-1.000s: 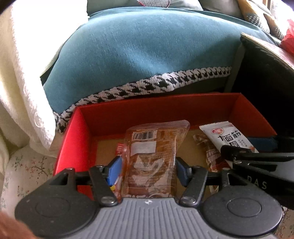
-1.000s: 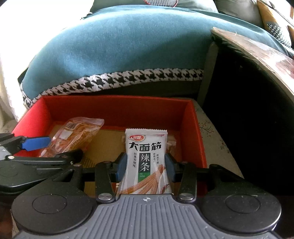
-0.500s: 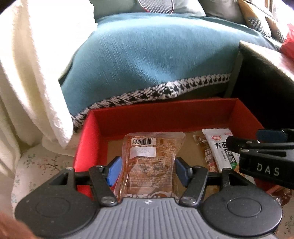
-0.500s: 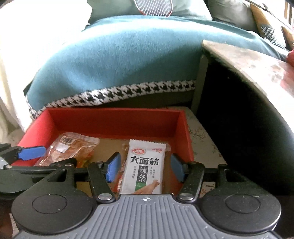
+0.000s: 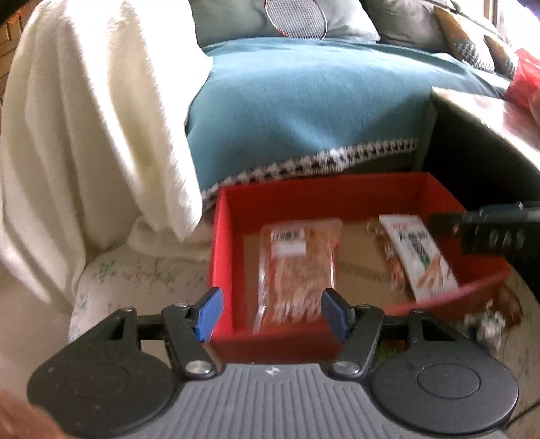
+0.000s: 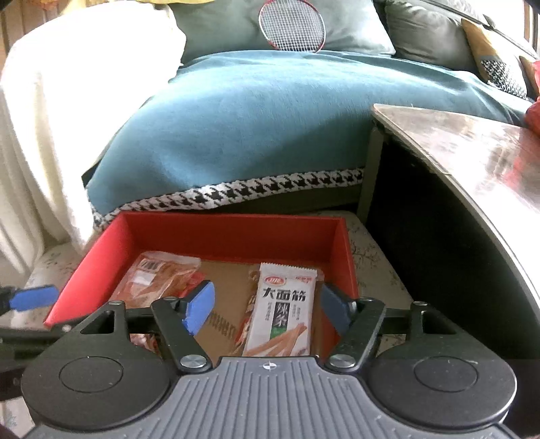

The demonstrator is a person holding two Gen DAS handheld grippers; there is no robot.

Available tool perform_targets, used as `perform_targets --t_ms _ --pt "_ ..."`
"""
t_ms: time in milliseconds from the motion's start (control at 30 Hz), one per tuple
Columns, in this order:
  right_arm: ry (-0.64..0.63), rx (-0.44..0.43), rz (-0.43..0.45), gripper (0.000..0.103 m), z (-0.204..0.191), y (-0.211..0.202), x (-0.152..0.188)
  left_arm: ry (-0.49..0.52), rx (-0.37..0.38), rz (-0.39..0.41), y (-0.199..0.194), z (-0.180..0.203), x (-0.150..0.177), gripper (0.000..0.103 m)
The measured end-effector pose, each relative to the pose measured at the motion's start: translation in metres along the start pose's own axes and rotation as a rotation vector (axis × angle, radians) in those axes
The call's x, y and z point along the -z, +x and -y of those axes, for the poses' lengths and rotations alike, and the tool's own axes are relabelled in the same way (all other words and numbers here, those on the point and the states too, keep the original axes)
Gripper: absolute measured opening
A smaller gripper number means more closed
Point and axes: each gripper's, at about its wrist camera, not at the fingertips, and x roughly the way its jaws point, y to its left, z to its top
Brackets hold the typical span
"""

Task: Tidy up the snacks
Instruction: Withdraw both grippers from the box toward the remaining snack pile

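Note:
A red box (image 5: 221, 243) (image 6: 236, 233) stands on a floral cushion in front of the sofa. Inside it lie a clear orange snack bag (image 5: 298, 266) (image 6: 158, 280) on the left and a white snack packet (image 5: 422, 260) (image 6: 281, 310) on the right. My left gripper (image 5: 271, 312) hovers above the box's near wall, its jaws opening, the orange bag lying free below them. My right gripper (image 6: 266, 304) hangs over the white packet, jaws opening, pads clear of it. In the left wrist view the right gripper's finger (image 5: 489, 229) shows at the right edge.
A teal blanket with houndstooth trim (image 6: 270, 114) covers the sofa behind the box. A cream throw (image 5: 84, 135) hangs at left. A wooden table (image 6: 479, 148) juts in at right, dark space beneath. A badminton racket (image 6: 292, 25) leans on cushions.
Both grippers let go of their packets and drew back and up from the box. The orange bag and the white packet now lie on the box floor. The right jaws widened markedly.

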Motion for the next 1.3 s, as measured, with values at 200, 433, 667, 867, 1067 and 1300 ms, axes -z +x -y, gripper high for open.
perform_targets --t_ms 200,433,667,867,1067,1300 --pt "-0.015 -0.039 -0.010 0.077 -0.012 -0.023 0.013 -0.047 0.023 -0.017 -0.017 -0.013 0.019 0.062" --pt "-0.020 -0.084 -0.024 0.081 -0.021 -0.043 0.028 -0.071 0.100 -0.096 -0.009 -0.008 0.038 0.062" --pt "-0.006 -0.064 -0.070 0.081 -0.013 -0.040 0.043 -0.073 0.092 -0.151 0.013 0.002 0.040 0.062" --pt "0.007 -0.075 -0.091 0.081 -0.010 -0.033 0.043 -0.097 0.099 -0.168 0.037 0.006 0.035 0.067" --pt "-0.012 -0.070 -0.110 0.083 -0.013 -0.027 0.043 -0.106 0.146 -0.207 0.055 0.012 0.038 0.077" --pt "-0.017 -0.085 -0.109 0.083 -0.017 -0.030 0.041 -0.087 0.162 -0.211 0.033 0.015 0.053 0.067"
